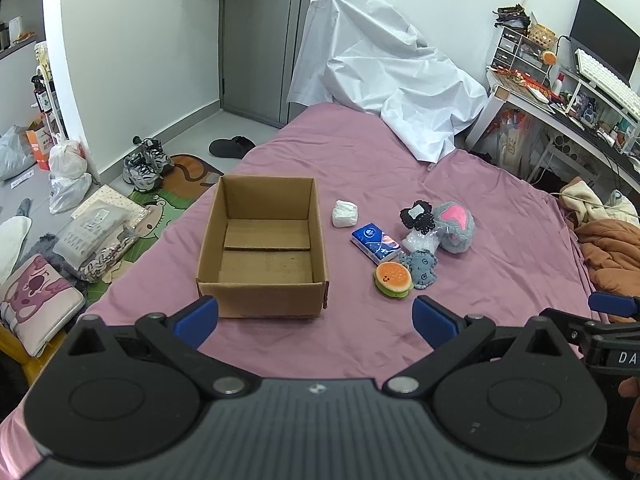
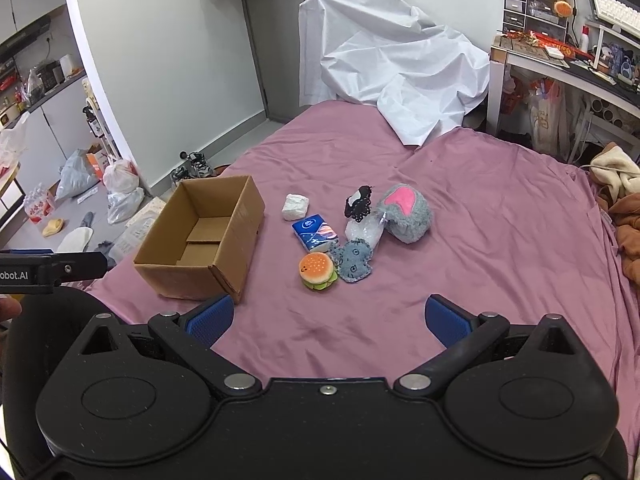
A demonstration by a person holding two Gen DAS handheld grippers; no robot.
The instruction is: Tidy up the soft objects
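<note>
An open, empty cardboard box point(image 1: 262, 248) point(image 2: 200, 240) stands on the pink bed sheet. To its right lie a white wad point(image 1: 344, 213) point(image 2: 295, 207), a blue tissue pack point(image 1: 375, 242) point(image 2: 315, 233), a burger plush point(image 1: 393, 275) point(image 2: 317, 271), a blue-grey felt toy point(image 1: 422, 266) point(image 2: 354, 260), a clear bag point(image 1: 420, 241) point(image 2: 364, 230), a black patch point(image 1: 417, 215) point(image 2: 359, 203) and a grey plush with pink point(image 1: 454, 224) point(image 2: 404, 213). My left gripper point(image 1: 316, 320) is open and empty, in front of the box. My right gripper point(image 2: 329, 318) is open and empty, in front of the toys.
A white sheet-covered shape point(image 1: 380, 76) point(image 2: 392, 60) stands at the bed's far end. A cluttered desk point(image 1: 560, 92) point(image 2: 568, 56) is at the right, orange bedding point(image 1: 612, 252) at the right edge. Shoes, bags and cushions point(image 1: 80, 232) lie on the floor to the left.
</note>
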